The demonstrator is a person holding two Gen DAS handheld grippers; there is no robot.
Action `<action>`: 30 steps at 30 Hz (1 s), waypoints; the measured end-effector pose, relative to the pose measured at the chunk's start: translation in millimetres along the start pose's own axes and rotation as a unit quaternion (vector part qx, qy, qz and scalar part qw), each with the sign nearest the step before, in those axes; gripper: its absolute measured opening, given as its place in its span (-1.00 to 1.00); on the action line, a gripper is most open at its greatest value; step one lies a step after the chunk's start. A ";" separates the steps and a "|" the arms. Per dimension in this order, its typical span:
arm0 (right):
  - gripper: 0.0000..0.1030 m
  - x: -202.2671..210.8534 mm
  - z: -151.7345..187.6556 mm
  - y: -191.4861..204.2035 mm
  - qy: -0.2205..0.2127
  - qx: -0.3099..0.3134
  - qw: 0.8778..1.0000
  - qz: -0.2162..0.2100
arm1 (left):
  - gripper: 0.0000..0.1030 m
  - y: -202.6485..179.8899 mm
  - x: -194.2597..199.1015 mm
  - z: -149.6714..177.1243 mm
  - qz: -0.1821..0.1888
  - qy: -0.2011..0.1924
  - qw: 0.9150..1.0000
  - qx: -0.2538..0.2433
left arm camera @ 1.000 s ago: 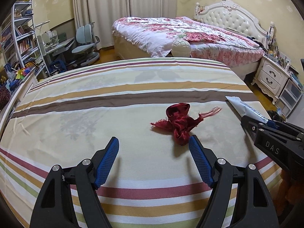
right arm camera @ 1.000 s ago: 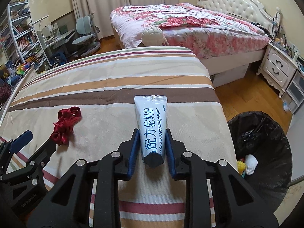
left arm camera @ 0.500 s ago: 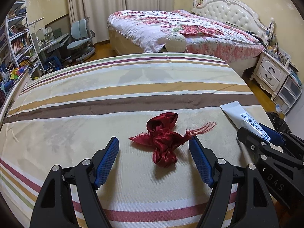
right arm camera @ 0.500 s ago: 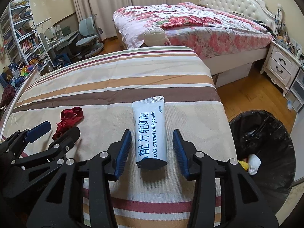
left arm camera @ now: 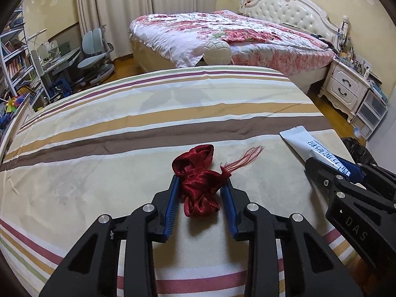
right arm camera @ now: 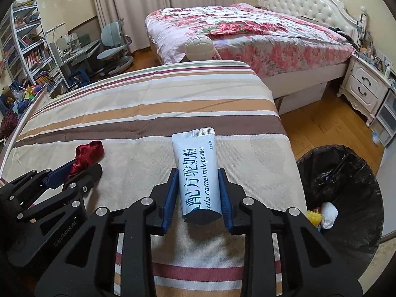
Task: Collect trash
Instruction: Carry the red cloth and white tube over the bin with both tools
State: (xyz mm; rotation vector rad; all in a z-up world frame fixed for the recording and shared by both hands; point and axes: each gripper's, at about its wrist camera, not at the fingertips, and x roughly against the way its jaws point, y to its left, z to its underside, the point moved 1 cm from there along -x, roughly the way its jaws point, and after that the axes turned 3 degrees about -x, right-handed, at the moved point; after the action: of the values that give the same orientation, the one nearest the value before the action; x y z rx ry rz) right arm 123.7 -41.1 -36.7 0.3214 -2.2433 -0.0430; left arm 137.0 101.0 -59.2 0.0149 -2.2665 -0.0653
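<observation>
A crumpled red ribbon (left arm camera: 198, 185) lies on the striped tablecloth (left arm camera: 123, 133). My left gripper (left arm camera: 201, 185) is shut on the ribbon, its blue pads pressing both sides. The ribbon also shows at the left in the right wrist view (right arm camera: 86, 156). A white camel milk powder sachet (right arm camera: 198, 170) lies on the cloth near the right edge. My right gripper (right arm camera: 198, 183) is closed around the sachet, pads touching its sides. The sachet (left arm camera: 304, 143) and right gripper (left arm camera: 331, 170) show at the right in the left wrist view.
A bin with a black bag (right arm camera: 346, 188) stands on the wooden floor to the right of the table, with some trash inside. A cream ball-shaped object (right arm camera: 200, 48) sits beyond the table's far edge. A bed (right arm camera: 247, 32) and a nightstand (right arm camera: 363, 89) lie beyond.
My left gripper moved forward around the ribbon and closed on it. My right gripper opened half a second ago and has closed on the sachet again.
</observation>
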 end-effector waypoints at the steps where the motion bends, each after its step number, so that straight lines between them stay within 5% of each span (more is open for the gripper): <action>1: -0.45 0.5 0.6 0.2 0.000 0.001 1.000 0.000 | -0.41 0.1 0.1 -0.2 0.002 -0.001 1.000 0.000; 30: -0.52 45.8 48.0 -12.4 -0.010 -0.019 1.000 0.003 | -0.48 -26.5 42.1 36.3 0.033 -0.026 0.999 -0.010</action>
State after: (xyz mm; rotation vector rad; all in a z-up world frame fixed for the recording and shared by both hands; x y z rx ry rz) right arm 61.9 -68.0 -34.7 0.2950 -2.2608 -0.0863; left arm 81.9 74.7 -51.6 -0.0738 -2.3161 -0.0529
